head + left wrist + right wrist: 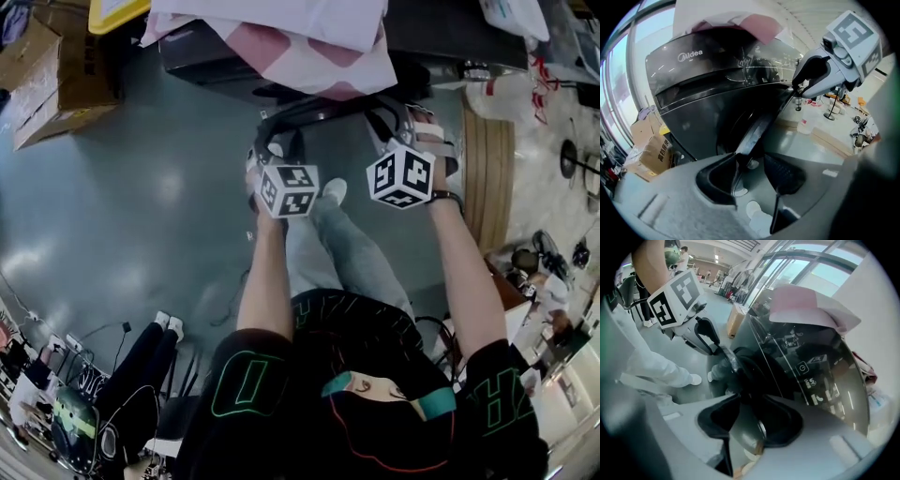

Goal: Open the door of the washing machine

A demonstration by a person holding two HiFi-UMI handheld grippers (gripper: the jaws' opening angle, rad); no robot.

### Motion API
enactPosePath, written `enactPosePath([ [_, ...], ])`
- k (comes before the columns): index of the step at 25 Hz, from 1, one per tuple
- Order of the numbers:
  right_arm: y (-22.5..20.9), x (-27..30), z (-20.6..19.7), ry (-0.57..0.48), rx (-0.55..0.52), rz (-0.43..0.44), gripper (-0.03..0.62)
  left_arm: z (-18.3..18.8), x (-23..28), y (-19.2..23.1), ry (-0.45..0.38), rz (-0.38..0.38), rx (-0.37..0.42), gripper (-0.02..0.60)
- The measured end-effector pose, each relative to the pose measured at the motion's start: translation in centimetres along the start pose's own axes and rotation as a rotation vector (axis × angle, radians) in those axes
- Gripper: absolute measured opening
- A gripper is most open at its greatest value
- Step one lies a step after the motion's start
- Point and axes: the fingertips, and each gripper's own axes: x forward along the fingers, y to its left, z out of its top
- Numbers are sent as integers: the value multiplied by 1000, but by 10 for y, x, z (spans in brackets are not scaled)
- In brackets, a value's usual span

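A dark washing machine [211,58] [693,84] [811,366] stands ahead with a pink and white cloth [309,42] on top. Its round door [323,111] [757,131] [738,364] is swung out from the drum. My left gripper [270,145] [754,161] [723,350] straddles the door's rim with its jaws wide; the rim lies against one finger, with a gap to the other. My right gripper [414,127] [745,413] [799,89] is shut on the rim further along. In the right gripper view the rim fills the space between its pads.
Cardboard boxes [56,75] [651,154] sit on the floor left of the machine. A low wooden platform [487,169] lies to the right. My leg and white shoe [333,192] are just below the door. Another person's legs [141,366] are behind me on the left.
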Motion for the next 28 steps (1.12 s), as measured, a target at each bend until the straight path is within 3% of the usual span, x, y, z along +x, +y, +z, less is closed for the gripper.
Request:
enactPosePath([
  [5, 11, -10, -7, -16, -50, 27, 144, -21, -9, -17, 27, 37, -138, 210],
  [12, 21, -23, -21, -56, -83, 26, 147, -34, -19, -43, 64, 42, -142, 199],
  [20, 34, -32, -31, -69, -106, 38, 153, -51, -31, -66, 73, 55, -265, 206],
  [28, 48, -41, -45, -76, -173, 50, 155, -66, -44, -98, 107, 28, -292, 179],
])
